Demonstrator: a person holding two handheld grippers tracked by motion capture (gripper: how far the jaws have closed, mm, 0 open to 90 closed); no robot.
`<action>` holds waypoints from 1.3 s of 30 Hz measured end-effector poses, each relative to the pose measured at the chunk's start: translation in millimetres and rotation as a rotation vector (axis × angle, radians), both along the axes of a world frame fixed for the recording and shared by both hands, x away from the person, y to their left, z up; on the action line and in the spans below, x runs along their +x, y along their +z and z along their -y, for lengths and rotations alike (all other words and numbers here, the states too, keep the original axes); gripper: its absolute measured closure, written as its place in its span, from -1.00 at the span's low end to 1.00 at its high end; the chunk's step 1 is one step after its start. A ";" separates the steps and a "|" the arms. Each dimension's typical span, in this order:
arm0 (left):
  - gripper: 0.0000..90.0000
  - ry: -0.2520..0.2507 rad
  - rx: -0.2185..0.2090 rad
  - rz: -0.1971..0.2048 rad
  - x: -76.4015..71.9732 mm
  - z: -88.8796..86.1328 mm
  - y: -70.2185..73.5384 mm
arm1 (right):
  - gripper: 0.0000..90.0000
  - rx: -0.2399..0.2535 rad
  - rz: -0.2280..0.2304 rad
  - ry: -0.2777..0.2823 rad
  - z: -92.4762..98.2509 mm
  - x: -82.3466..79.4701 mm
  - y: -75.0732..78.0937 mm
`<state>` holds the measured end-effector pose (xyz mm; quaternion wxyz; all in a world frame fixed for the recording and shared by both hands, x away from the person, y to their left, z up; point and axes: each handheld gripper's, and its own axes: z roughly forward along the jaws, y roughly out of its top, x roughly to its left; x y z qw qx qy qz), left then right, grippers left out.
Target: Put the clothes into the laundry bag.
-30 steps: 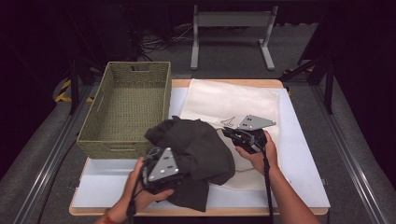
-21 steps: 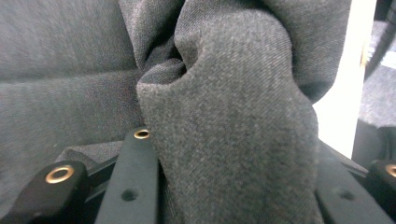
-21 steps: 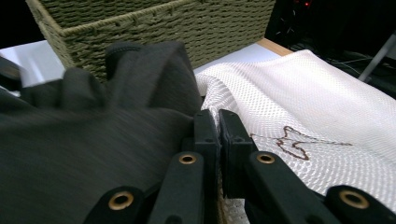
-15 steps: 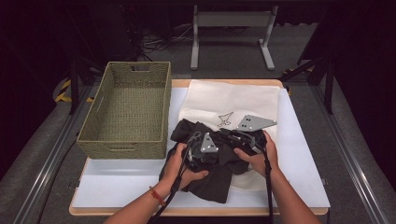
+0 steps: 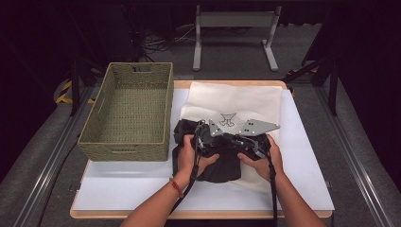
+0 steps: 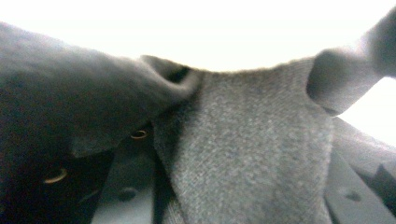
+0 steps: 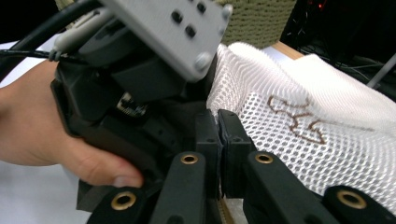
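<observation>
Between both grippers, dark cloth (image 5: 222, 163) on white mesh bag (image 5: 246, 101); right gripper (image 7: 218, 135) pressed together, left gripper (image 5: 204, 137) state unclear.

The dark grey cloth garment (image 5: 222, 163) looks soft, fuzzy and matt. The white mesh bag (image 7: 299, 107) is a net full of tiny holes. The green woven basket (image 5: 127, 113) looks rough and bumpy. The black plastic right gripper (image 7: 219, 135) is matt, with small shiny brass rings. The white table top (image 5: 132, 184) is smooth.
</observation>
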<state>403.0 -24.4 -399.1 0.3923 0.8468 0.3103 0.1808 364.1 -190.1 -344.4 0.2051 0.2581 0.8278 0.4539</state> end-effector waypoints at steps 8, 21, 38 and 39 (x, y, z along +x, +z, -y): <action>-0.01 -0.088 -0.056 -0.022 -2.1 -3.4 -0.4 | 0.96 -0.012 0.010 -0.022 5.6 2.6 -7.7; -0.78 -0.244 -0.041 0.066 -55.1 -61.1 30.5 | 0.96 -0.033 0.025 -0.031 11.0 -1.1 -5.5; -0.73 -0.191 0.064 -0.030 -38.8 -76.7 -20.1 | 0.96 -0.050 0.024 -0.013 11.9 -4.2 -5.7; -0.61 -0.173 0.078 -0.026 -37.3 -73.0 -23.3 | 0.96 -0.051 0.023 -0.011 11.7 -4.2 -5.8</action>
